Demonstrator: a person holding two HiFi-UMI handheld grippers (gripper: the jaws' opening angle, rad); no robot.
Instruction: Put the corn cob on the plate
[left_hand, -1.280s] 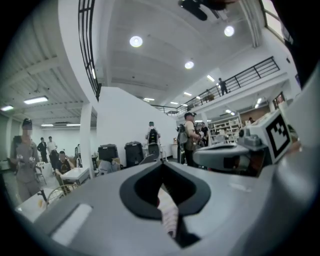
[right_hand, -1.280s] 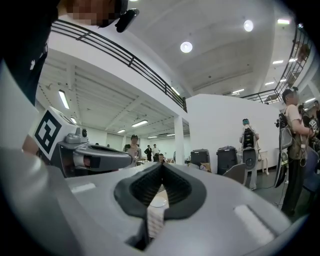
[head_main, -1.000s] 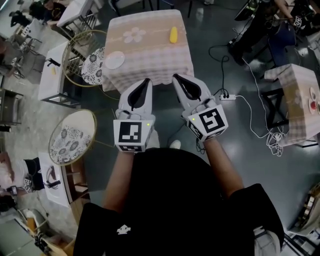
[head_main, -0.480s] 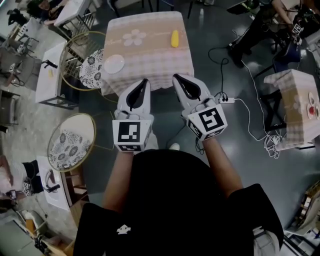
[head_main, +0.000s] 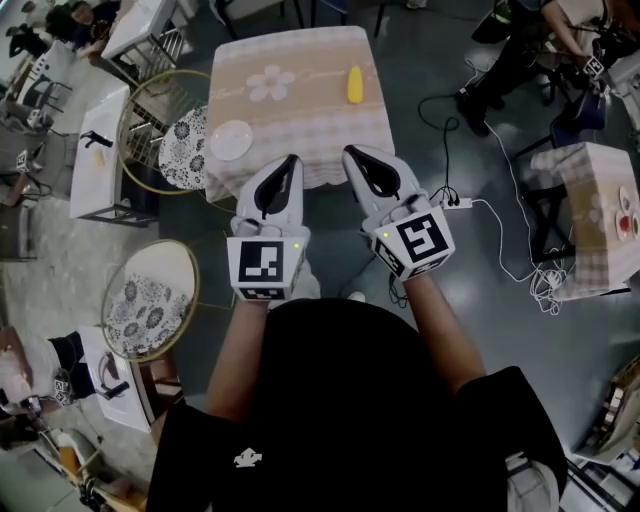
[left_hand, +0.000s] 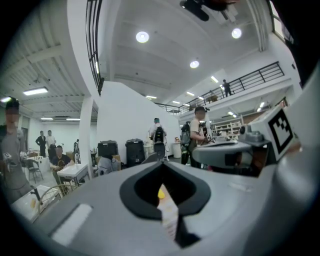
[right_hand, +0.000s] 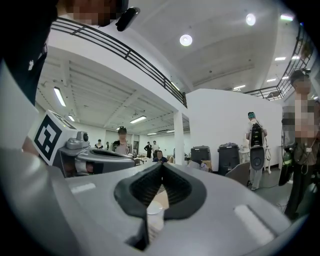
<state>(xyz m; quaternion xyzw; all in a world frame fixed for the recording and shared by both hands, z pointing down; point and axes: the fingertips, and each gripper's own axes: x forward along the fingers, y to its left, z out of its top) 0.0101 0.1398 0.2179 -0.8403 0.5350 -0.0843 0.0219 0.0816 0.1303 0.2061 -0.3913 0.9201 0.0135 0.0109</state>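
A yellow corn cob (head_main: 354, 84) lies near the far right of a table under a checked cloth (head_main: 300, 120). A white plate (head_main: 231, 140) sits at the table's near left edge. Both grippers are held level side by side, short of the table's near edge. My left gripper (head_main: 293, 160) is shut and empty; in the left gripper view its jaws (left_hand: 163, 163) meet at the tips, and the corn cob (left_hand: 161, 192) shows through the gap behind them. My right gripper (head_main: 349, 152) is shut and empty too, with the plate (right_hand: 155, 210) showing behind its tips (right_hand: 162, 165).
Two round gold-rimmed chairs stand left of the table, one (head_main: 165, 125) beside the plate and one (head_main: 150, 298) nearer me. A power strip (head_main: 455, 198) and cables lie on the floor at right. Another clothed table (head_main: 600, 215) stands far right. People stand and sit around the hall.
The table, corn cob and plate have drawn closer in the head view as both grippers moved forward together. Both stay shut.
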